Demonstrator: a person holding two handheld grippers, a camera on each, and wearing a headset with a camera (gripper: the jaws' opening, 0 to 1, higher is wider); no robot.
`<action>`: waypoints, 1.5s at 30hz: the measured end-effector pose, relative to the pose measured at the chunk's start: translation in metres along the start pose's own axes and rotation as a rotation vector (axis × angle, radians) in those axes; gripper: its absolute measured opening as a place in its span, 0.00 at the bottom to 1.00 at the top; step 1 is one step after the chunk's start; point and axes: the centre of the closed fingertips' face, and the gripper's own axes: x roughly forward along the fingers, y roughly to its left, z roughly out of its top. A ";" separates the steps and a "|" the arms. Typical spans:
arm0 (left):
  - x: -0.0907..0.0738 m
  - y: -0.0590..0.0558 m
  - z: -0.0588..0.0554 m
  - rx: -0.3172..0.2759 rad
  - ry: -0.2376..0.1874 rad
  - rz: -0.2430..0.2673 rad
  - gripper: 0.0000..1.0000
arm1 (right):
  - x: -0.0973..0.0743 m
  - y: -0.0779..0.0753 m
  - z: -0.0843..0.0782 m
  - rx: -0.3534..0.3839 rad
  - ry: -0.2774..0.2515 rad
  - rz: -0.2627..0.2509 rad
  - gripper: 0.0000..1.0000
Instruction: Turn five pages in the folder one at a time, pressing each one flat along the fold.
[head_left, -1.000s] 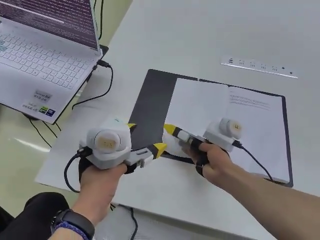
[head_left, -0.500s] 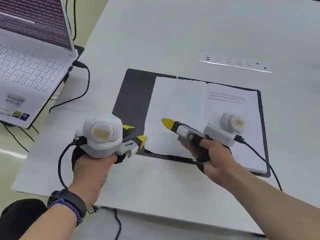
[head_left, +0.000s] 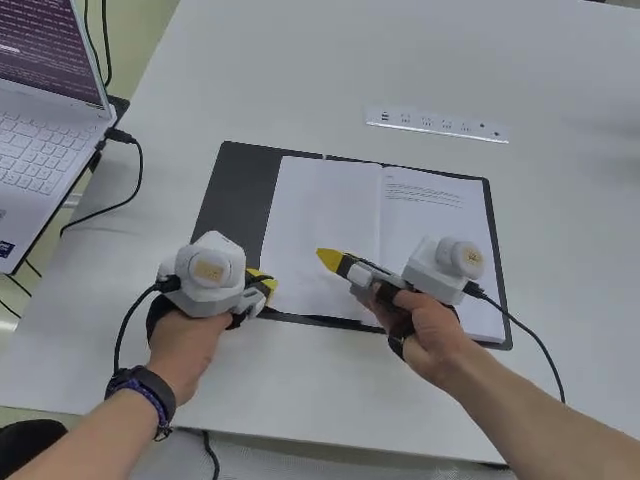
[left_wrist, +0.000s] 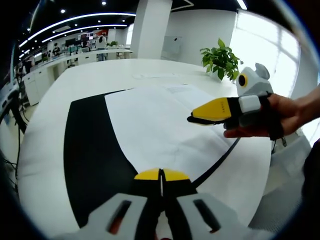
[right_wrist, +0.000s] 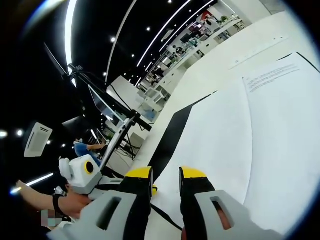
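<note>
**Jaws empty, both poised over the open folder**

From the head view: lying open and flat on the white counter (head_left: 300, 60), the folder (head_left: 225, 235), with its black cover (head_left: 240, 180) bare on the left, a blank page (head_left: 320, 215) beside the fold and a printed page (head_left: 440, 230) to the right. Low at the folder's near edge, the left gripper (head_left: 262, 284); angled in over the blank page close to the fold, the right gripper (head_left: 330, 260). Probably between turns, with the blank page due for pressing. To do it well:
- Lay the right gripper's tips on the paper just beside the fold.
- Stroke from one end to the other with light, even pressure.
- Pin the near edge with the left gripper to stop any shifting.
- For the next turn, lift a single sheet at the printed page's outer edge, never a pinch of several.

From the left gripper view: closed tip to tip, gripping nothing, over the border of black cover and blank page. Across the page, seemingly held clear of the paper and with no sheet in it, the right gripper.

From the right gripper view: parted by a narrow gap, nothing between, aimed along the blank page toward the black cover. Off to the left, the left gripper in its hand.
</note>
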 end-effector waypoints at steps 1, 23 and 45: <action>0.001 0.000 -0.001 0.002 0.008 0.001 0.00 | 0.000 0.000 0.000 -0.001 0.001 0.000 0.19; -0.006 -0.004 -0.011 -0.018 0.037 0.032 0.00 | -0.003 -0.032 0.025 -0.043 0.016 -0.024 0.16; -0.003 -0.001 -0.013 -0.016 0.045 0.043 0.00 | 0.003 -0.071 0.059 -0.008 -0.037 -0.087 0.07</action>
